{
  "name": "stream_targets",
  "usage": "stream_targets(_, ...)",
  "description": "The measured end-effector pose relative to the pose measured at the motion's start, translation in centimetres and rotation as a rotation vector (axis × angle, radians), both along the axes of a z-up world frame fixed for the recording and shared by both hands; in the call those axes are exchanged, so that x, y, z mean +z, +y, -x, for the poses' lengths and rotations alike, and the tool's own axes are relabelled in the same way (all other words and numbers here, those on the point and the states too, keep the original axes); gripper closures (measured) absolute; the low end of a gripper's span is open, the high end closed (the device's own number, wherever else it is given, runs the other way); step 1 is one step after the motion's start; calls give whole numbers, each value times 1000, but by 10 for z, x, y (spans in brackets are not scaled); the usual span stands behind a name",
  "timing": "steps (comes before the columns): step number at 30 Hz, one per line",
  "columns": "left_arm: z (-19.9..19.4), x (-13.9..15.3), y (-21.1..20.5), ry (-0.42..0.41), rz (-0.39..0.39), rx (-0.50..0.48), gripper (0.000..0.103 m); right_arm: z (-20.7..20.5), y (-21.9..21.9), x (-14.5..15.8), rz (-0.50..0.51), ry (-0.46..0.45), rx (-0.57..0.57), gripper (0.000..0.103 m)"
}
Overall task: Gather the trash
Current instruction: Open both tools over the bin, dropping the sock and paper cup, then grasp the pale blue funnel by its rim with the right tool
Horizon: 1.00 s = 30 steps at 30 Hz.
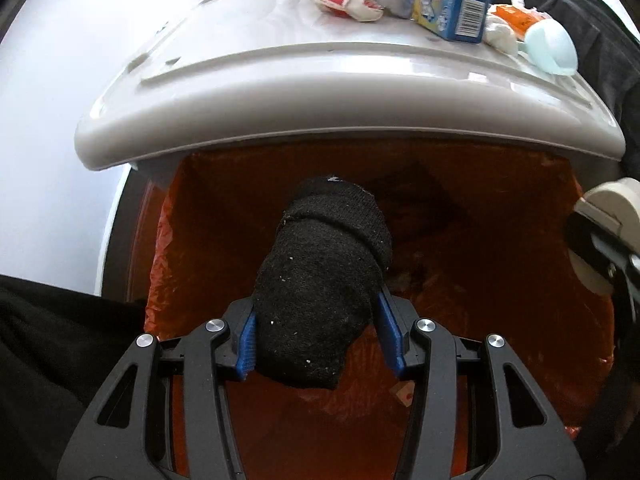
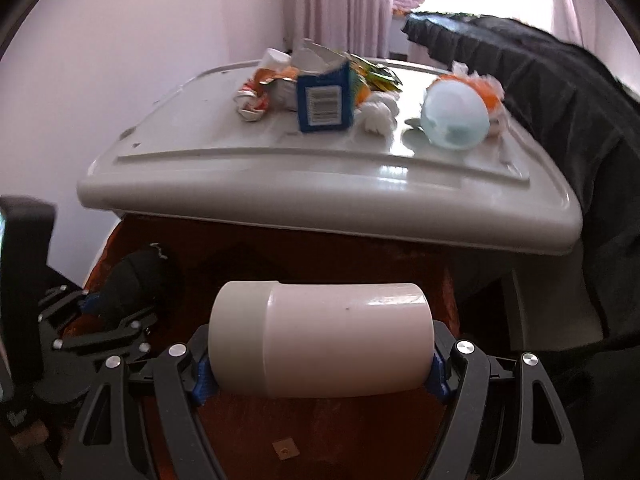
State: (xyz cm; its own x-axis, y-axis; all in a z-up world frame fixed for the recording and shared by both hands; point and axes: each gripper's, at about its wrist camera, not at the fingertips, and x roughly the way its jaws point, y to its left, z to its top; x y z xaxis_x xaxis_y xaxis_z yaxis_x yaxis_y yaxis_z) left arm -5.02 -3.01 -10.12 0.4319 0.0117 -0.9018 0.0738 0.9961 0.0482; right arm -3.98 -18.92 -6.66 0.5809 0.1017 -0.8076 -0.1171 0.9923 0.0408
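The left gripper [image 1: 320, 332] clamps a rolled black sock [image 1: 324, 280] between its 2 blue pads [image 1: 246, 344]; the sock sticks forward past the fingertips and hangs over the mouth of the bin [image 1: 520, 280], which is lined with an orange bag [image 1: 168, 240]. The right gripper [image 2: 320, 364] is closed on a white pipe elbow [image 2: 320, 336], held crosswise by its 2 ends, also above the bin's orange lining [image 2: 320, 432]. In the right wrist view the left gripper [image 2: 100, 312] and its sock [image 2: 132, 284] sit at the bin's left side, apart from the elbow.

Just behind the bin stands a grey plastic lid [image 1: 320, 92], a flat top whose front edge overhangs the bin's far rim. On the lid lies more trash: a blue carton [image 2: 324, 100] with a torn top, upright near the middle; crumpled red-and-white wrappers [image 2: 252, 100] to the carton's left; a white tissue wad [image 2: 378, 114] just right of it; a pale blue cup [image 2: 454, 114] on its side further right, with orange-and-white scraps [image 2: 490, 94] touching it behind. A dark cloth [image 2: 560, 120] drapes along the lid's right edge. Behind the lid are a white wall [image 2: 160, 40] and pink curtains [image 2: 340, 0].
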Motion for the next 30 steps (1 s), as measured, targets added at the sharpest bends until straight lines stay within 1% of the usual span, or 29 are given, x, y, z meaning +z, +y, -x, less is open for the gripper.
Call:
stream_targets(4, 4, 0, -5, -2, -5, -22, 55, -2, -5, -1, -17, 21, -21, 28)
stream_targets(5, 5, 0, -6, -3, -3, -24, 53, -2, -4, -1, -16, 24, -19, 27)
stream_targets(7, 6, 2, -8, 8, 12, -26, 42, -4, -2, -1, -3, 36, -18, 27)
stream_targets(8, 6, 2, -8, 12, 14, -25, 30, -5, -1, -2, 7, 48, -25, 27)
stream_targets(9, 8, 3, -8, 5, 13, -26, 23, -7, -2, -3, 10, 54, -31, 21)
stream_targets(10, 10, 5, -9, -9, 8, -30, 21, -7, -4, -3, 9, 58, -45, 19)
stream_targets(14, 7, 6, -13, -5, -3, -38, 20, -7, -16, 0, -28, 41, -97, 19)
stream_targets(19, 1, 6, -7, 3, 7, -23, 20, -8, -27, -2, -57, 50, -142, 19)
stream_targets(30, -5, 3, 7, 17, 39, 32, 20, -10, -30, 1, -64, 31, -153, 19)
